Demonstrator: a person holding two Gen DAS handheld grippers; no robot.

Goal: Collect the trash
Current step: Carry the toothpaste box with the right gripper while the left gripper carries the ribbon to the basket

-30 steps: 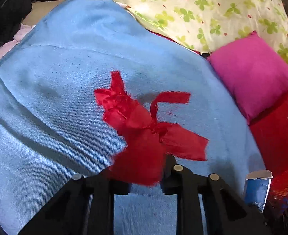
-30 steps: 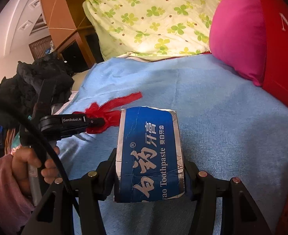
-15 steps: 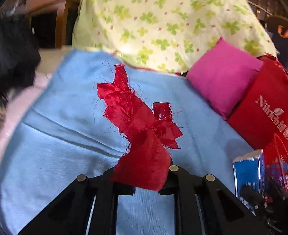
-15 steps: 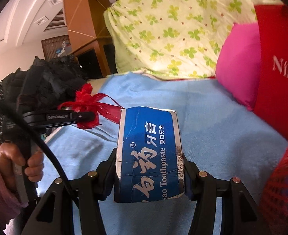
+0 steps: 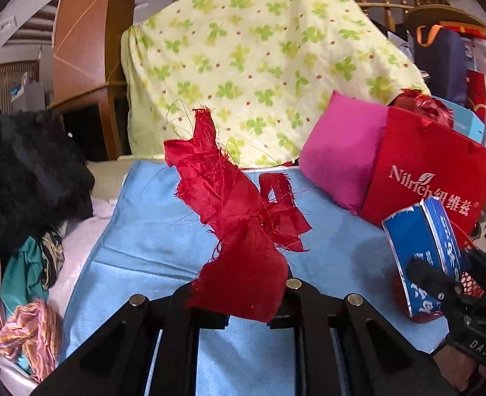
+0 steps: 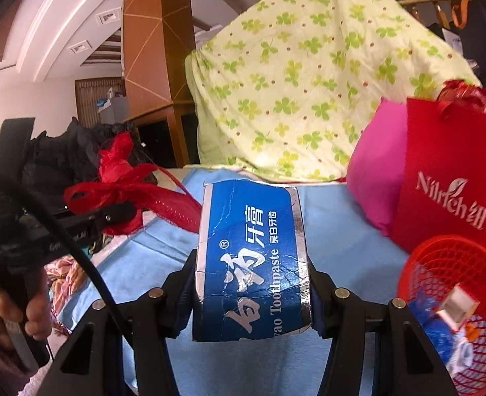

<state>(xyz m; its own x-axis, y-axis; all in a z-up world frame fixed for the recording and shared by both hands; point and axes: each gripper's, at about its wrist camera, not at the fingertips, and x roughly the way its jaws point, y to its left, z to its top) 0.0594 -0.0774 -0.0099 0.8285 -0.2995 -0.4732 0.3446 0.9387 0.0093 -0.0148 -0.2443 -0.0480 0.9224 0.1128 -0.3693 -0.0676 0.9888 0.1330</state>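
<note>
My left gripper (image 5: 248,300) is shut on a frayed red cloth scrap (image 5: 239,217), held in the air above the blue sheet (image 5: 150,257). The same scrap (image 6: 121,181) shows at the left of the right wrist view, pinched by the left gripper (image 6: 124,214) in a person's hand. My right gripper (image 6: 251,283) is shut on a torn blue toothpaste box (image 6: 249,257), its pads pressing both sides. That box (image 5: 421,257) also appears at the right of the left wrist view. A red mesh basket (image 6: 441,264) with several bits of trash stands low at the right.
A pink cushion (image 5: 342,151) and a red paper bag (image 5: 431,171) lean behind the basket. A clover-print pillow (image 5: 249,59) stands at the back. Dark clothes (image 5: 21,171) and bright fabrics (image 5: 28,330) pile up at the left edge of the bed.
Both grippers have risen off the blue sheet with their loads. The view has tilted up to show the pillow, bag and room. The red basket has come into the right wrist view.
</note>
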